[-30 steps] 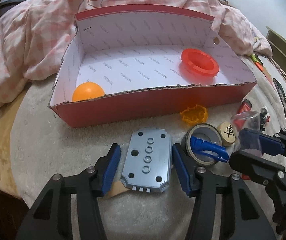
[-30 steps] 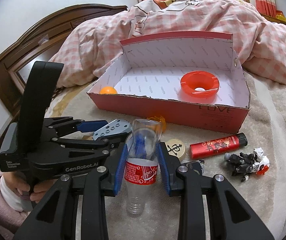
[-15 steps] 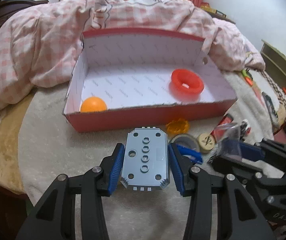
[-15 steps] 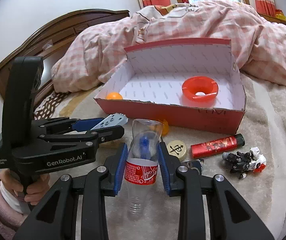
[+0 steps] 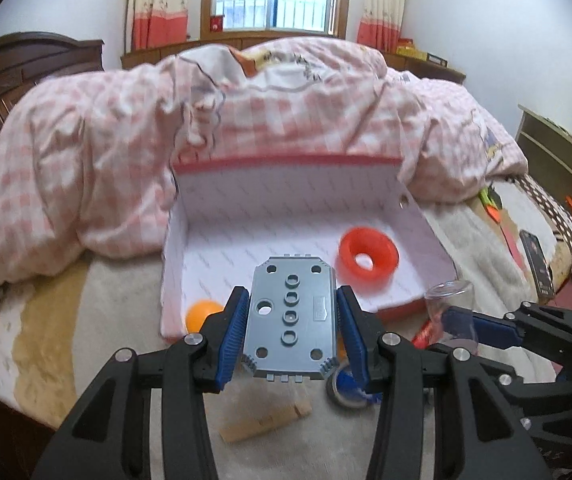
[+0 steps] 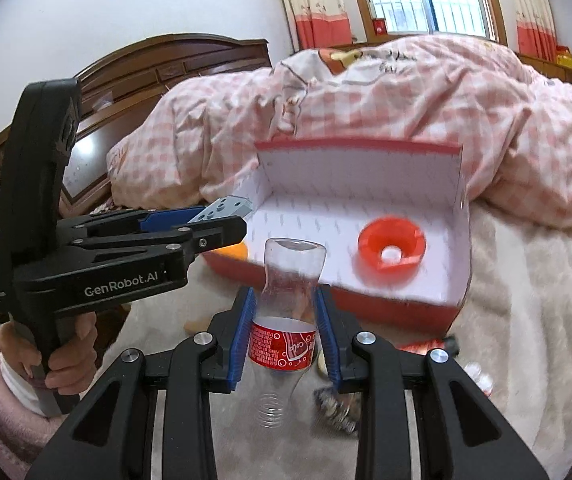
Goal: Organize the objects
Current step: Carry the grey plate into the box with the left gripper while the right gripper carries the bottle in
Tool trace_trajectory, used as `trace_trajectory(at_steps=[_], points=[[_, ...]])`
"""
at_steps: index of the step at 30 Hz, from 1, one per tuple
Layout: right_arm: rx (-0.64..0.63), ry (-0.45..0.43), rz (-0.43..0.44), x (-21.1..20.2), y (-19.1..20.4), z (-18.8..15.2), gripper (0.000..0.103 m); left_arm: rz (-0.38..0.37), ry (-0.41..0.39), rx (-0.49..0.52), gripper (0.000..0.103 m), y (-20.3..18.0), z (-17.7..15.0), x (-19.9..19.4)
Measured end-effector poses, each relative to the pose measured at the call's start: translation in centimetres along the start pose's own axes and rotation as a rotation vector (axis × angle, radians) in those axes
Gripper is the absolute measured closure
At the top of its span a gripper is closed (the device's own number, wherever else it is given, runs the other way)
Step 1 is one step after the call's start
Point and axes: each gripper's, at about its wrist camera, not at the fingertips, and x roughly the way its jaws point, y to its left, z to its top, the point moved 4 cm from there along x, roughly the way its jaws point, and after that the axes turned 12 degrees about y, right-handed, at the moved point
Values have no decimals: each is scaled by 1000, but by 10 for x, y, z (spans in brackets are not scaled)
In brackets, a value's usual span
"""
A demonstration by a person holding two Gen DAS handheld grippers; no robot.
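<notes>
My left gripper [image 5: 292, 296] is shut on a flat grey plastic plate [image 5: 292, 316] with round holes, held in the air in front of the red cardboard box [image 5: 286, 160]. In the right wrist view that left gripper [image 6: 221, 216] and the plate [image 6: 225, 208] hang at the box's [image 6: 358, 146] left end. My right gripper [image 6: 284, 292] is shut on a clear cola bottle [image 6: 286, 344] with a red label, its neck toward me. Inside the box lie an orange ball [image 5: 201, 314] and a red ring-shaped dish [image 5: 368, 258].
A pink checked quilt [image 5: 85, 160] is piled behind the box. On the beige blanket below lie a wooden block [image 5: 265, 420], a tape roll [image 5: 346, 390] and a red lighter [image 5: 424, 332]. A phone [image 5: 538, 264] lies at the right. A hand [image 6: 65, 360] holds the left gripper's handle.
Both grippers have risen. The left jaws closed on the grey plate and lifted it off the blanket. The bottle rose in the right gripper, and the box now looks lower and farther.
</notes>
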Motion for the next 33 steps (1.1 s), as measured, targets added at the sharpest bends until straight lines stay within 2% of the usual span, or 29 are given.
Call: trace_trajectory(at_steps=[8, 16, 23, 33], points=[[-21, -49, -34, -5, -5, 40, 71, 16, -16, -37, 58, 11, 26, 4], [-19, -28, -73, 21, -16, 69, 71, 58, 15, -69, 58, 21, 43, 29], [-22, 14, -99, 50, -31, 88, 71, 69, 62, -93, 58, 30, 47, 59], [18, 123, -85, 108, -51, 108, 71, 77, 129, -111, 58, 40, 41, 96]])
